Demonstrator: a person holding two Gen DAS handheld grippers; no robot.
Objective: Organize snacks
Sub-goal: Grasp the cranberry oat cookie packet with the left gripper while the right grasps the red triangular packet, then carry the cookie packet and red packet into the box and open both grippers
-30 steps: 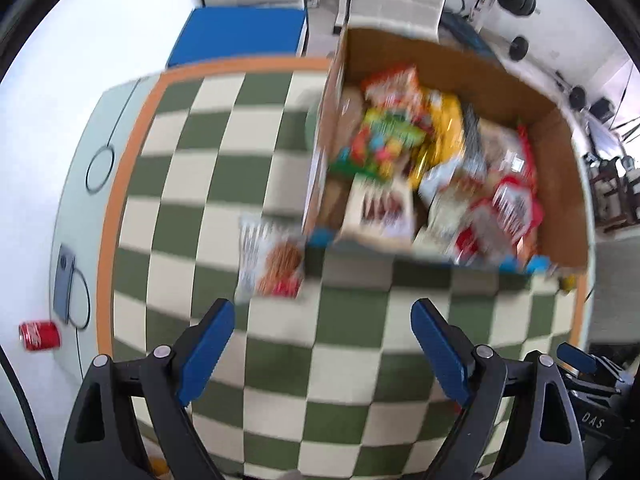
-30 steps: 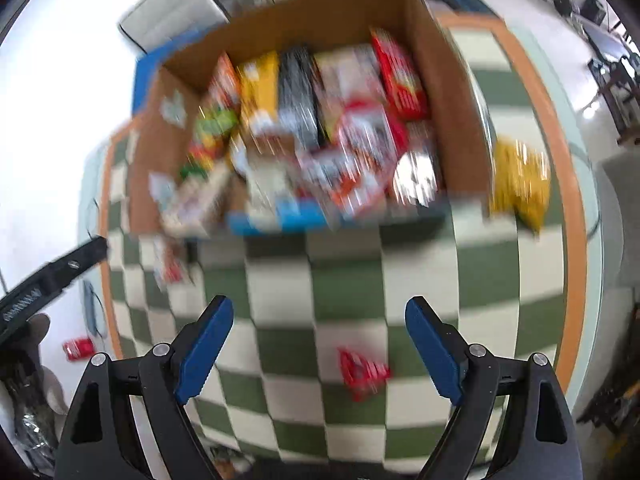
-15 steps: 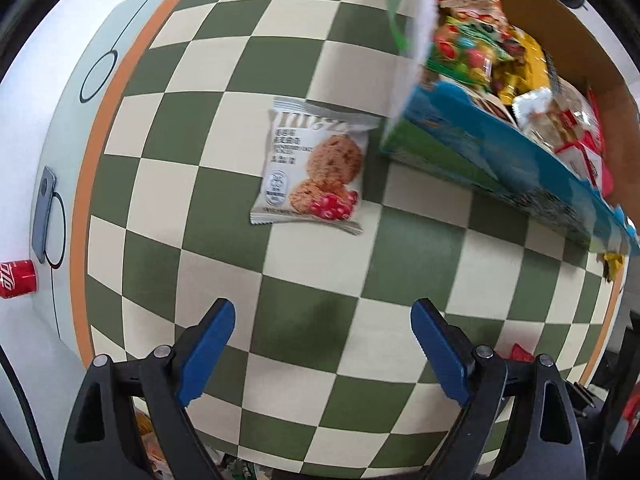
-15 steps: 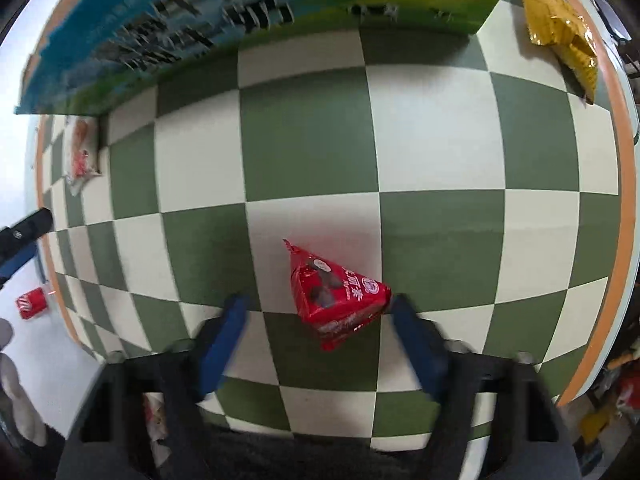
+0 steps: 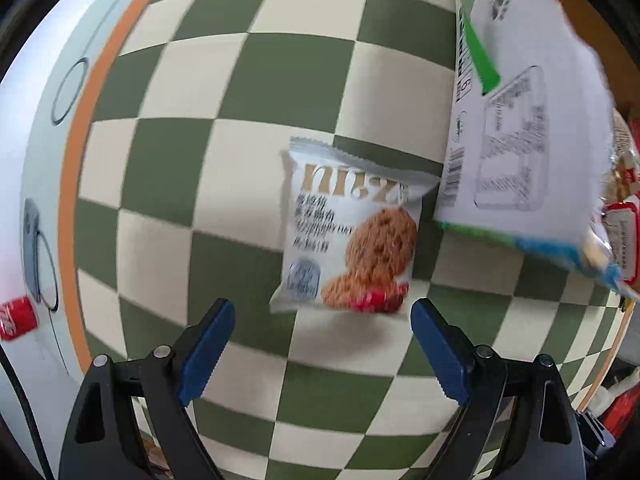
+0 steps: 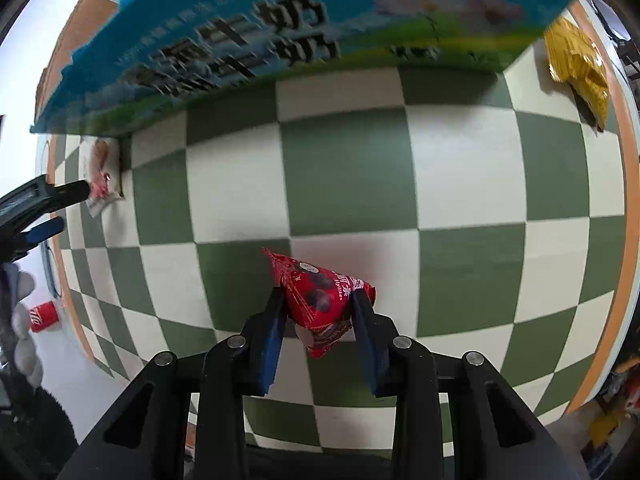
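A white cookie packet (image 5: 352, 232) lies flat on the green-and-cream checkered cloth, beside the left side of the snack box (image 5: 516, 120). My left gripper (image 5: 322, 344) is open, just short of the packet's near edge. My right gripper (image 6: 318, 308) is shut on a small red triangular snack packet (image 6: 320, 296) resting on the cloth in front of the box's blue printed front wall (image 6: 280, 32). The cookie packet (image 6: 100, 172) and the left gripper's fingers (image 6: 52, 194) show at the far left of the right wrist view.
A yellow snack bag (image 6: 580, 64) lies on the cloth to the right of the box. A red soda can (image 5: 16, 316) lies on the floor beyond the table's left edge. An orange border (image 5: 76, 168) runs round the cloth.
Both grippers have dropped down close to the table. The left one has come up to the cookie packet. The right one has closed its jaws on the red packet.
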